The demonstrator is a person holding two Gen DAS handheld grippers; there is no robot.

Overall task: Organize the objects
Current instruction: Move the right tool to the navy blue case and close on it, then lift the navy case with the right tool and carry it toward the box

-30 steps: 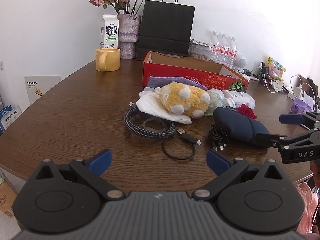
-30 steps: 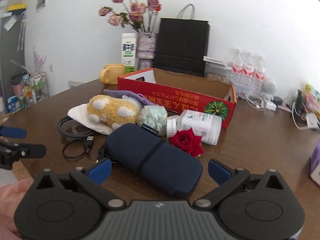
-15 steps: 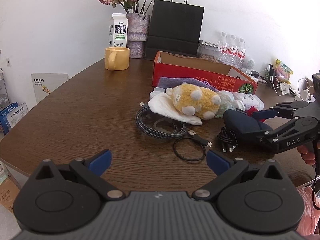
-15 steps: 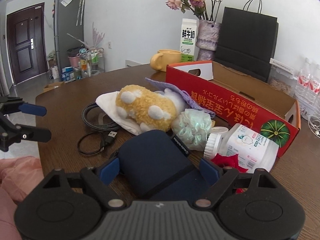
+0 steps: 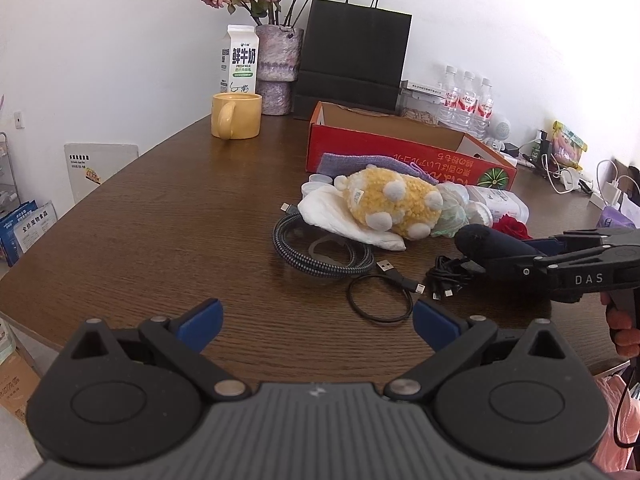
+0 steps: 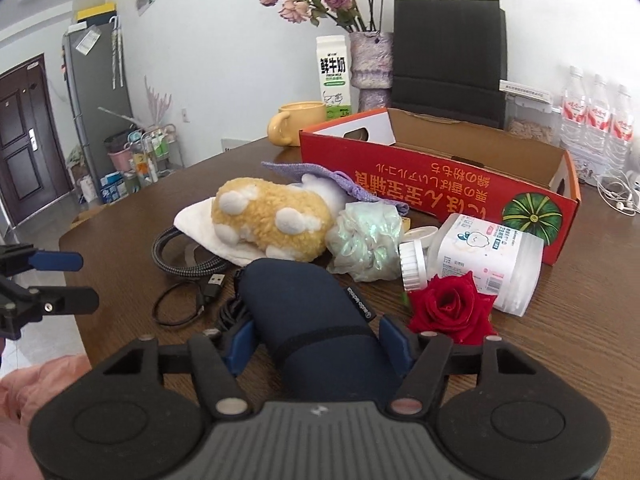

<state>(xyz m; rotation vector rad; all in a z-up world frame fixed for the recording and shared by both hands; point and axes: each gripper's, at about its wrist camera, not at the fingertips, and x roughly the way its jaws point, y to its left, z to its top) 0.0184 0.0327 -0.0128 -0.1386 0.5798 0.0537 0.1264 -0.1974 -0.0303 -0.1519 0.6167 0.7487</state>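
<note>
My right gripper [image 6: 318,344] is shut on a navy blue soft case [image 6: 316,312], its blue pads pressing both sides; the case lies on the brown table [image 6: 580,320]. In the left wrist view the case [image 5: 492,246] shows at the right inside that gripper [image 5: 556,254]. My left gripper [image 5: 316,318] is open and empty near the table's front edge. A yellow plush toy [image 6: 268,220], white cloth [image 5: 344,220], braided cable coil [image 5: 320,248], thin black cable [image 5: 380,296], red rose [image 6: 450,308], white bottle [image 6: 476,256] and mesh sponge [image 6: 366,240] lie in a pile before an open red cardboard box [image 6: 440,184].
At the back stand a yellow mug [image 5: 236,120], a milk carton [image 5: 239,64], a vase of dried roses [image 5: 278,72], a black paper bag [image 5: 354,56] and water bottles [image 5: 468,100]. Chargers and cables [image 5: 564,172] lie at the right edge.
My right gripper moved forward along the navy case and closed on it. My left gripper stayed open and shifted a little, viewing the pile more from the left.
</note>
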